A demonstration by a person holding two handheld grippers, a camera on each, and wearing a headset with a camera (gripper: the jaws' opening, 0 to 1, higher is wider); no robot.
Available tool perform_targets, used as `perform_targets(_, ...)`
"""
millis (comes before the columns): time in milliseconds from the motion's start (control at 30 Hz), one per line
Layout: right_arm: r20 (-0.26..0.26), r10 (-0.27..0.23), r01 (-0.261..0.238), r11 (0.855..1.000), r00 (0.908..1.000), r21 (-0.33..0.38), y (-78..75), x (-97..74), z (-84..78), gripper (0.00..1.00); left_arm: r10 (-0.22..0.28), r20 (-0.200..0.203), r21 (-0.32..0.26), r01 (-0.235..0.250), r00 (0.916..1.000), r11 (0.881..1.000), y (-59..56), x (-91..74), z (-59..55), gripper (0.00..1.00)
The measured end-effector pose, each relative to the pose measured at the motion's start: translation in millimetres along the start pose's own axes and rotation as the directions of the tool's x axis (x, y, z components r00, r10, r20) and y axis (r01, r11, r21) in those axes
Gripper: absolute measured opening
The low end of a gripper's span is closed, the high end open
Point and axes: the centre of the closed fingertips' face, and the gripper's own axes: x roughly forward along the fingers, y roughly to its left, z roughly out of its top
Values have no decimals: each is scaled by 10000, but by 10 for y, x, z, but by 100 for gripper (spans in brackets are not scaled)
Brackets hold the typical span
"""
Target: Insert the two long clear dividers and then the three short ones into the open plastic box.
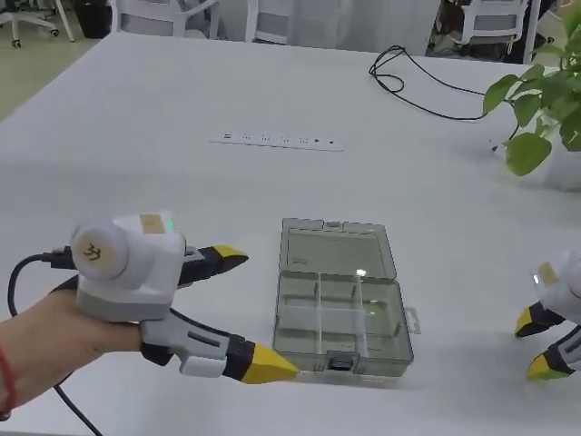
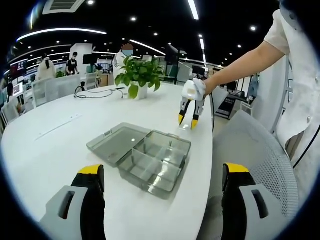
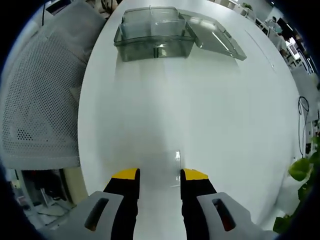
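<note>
The open clear-grey plastic box [image 1: 340, 313] sits on the white table, its lid [image 1: 338, 247] folded flat behind it. Clear dividers split the inside into several compartments. My left gripper [image 1: 250, 311] is open just left of the box, with nothing between its fingers; in its own view [image 2: 162, 170] the box [image 2: 156, 159] lies straight ahead. My right gripper [image 1: 534, 343] hovers open to the right of the box, also [image 2: 189, 119]. A small clear divider [image 3: 176, 164] lies flat on the table just beyond the right gripper [image 3: 159, 175], by one fingertip. The box [image 3: 154, 36] is further ahead.
A white power strip [image 1: 277, 141] lies mid-table, and a black cable [image 1: 408, 82] loops at the back. A potted plant [image 1: 545, 100] stands at the far right. A small clear piece [image 1: 413, 320] lies by the box's right wall. A mesh chair [image 3: 45, 100] stands beside the table edge.
</note>
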Motion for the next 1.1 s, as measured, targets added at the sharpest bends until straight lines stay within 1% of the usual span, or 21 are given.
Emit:
perform_targets(133, -14, -73, 73, 9999, 10000, 87, -1, -1, -2, 33, -24, -47, 37, 24, 10000, 10000, -9, 3, -4, 100)
perform_targets(300, -114, -193, 193, 9998, 9997, -72, 4, -4, 15, 33, -26, -36, 65, 27, 10000, 10000, -8, 1, 7, 100)
perform_targets(400, -22, -259, 259, 9996, 9997, -63, 6, -22, 54, 33, -34, -41, 71, 34, 10000, 10000, -12, -5, 7, 100)
perform_targets(633, 476, -719, 728, 9972, 9963, -175, -31, -174, 260, 33, -9, -20, 95, 9, 10000, 10000, -19, -19, 16, 100)
perform_targets(667, 644, -781, 793, 9967, 9949, -171, -28, -210, 313, 33, -12, -7, 92, 12, 10000, 10000, -20, -19, 21, 100)
perform_targets(767, 765, -992, 1016, 9944, 9921, -280, -25, -289, 397, 33, -16, 15, 108, 16, 10000, 9999, -23, -24, 33, 100)
perform_targets(867, 1026, -1196, 1234, 9919, 9875, -316, -17, -399, 516, 33, 2, 36, 72, -2, 10000, 10000, -22, -26, 51, 100)
perform_targets(967, 1214, -1407, 1462, 9885, 9826, -375, -22, -502, 615, 33, 7, 201, -44, -6, 9998, 10000, -22, -15, 111, 100)
perform_targets(1067, 1518, -1644, 1718, 9844, 9746, -370, -30, -627, 752, 33, 92, 508, -258, -79, 9987, 9996, -24, 0, 240, 98)
perform_targets(1100, 1631, -1729, 1808, 9829, 9713, -348, -68, -602, 760, 33, 83, 627, -375, -60, 9980, 9993, -26, 13, 288, 97)
